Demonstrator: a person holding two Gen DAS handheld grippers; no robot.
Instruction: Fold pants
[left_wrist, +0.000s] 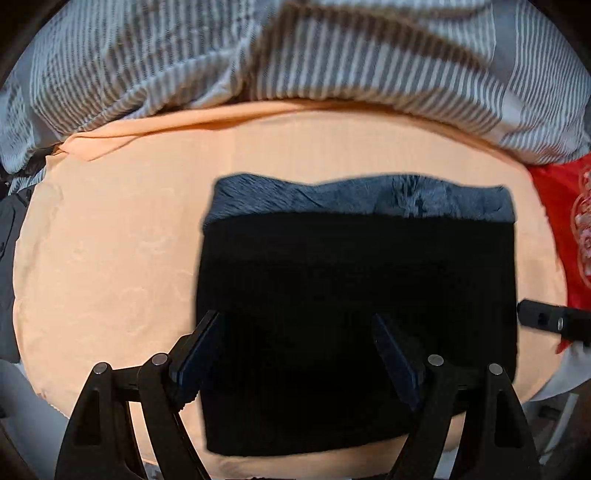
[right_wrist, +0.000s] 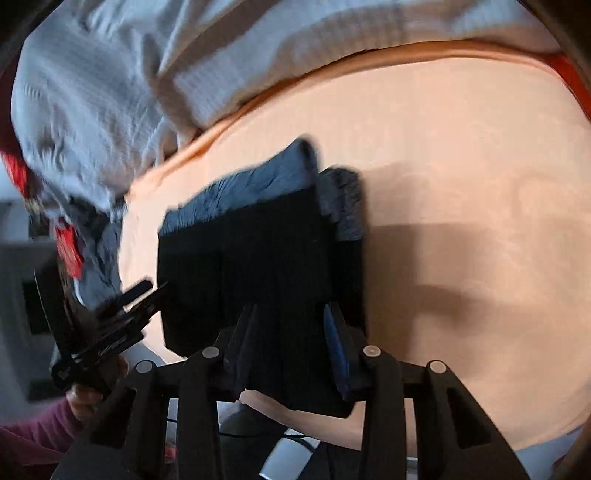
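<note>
The black pants (left_wrist: 354, 325) lie folded into a compact rectangle on the peach bed sheet (left_wrist: 103, 258), with a blue-grey fleecy inner side (left_wrist: 354, 195) showing along the far edge. My left gripper (left_wrist: 295, 332) is open and empty, its fingers spread just above the near left part of the pants. The right gripper (left_wrist: 546, 321) shows at the pants' right edge. In the right wrist view the pants (right_wrist: 266, 266) lie below my right gripper (right_wrist: 291, 314), which is open and empty over their near edge. The left gripper (right_wrist: 147, 291) shows at the left.
A grey-and-white striped duvet (left_wrist: 295, 55) is bunched along the far side of the bed. A red patterned cloth (left_wrist: 557, 221) lies at the right. Dark clothing (left_wrist: 11, 240) sits at the left edge. The bed's near edge (right_wrist: 332, 417) runs just below the pants.
</note>
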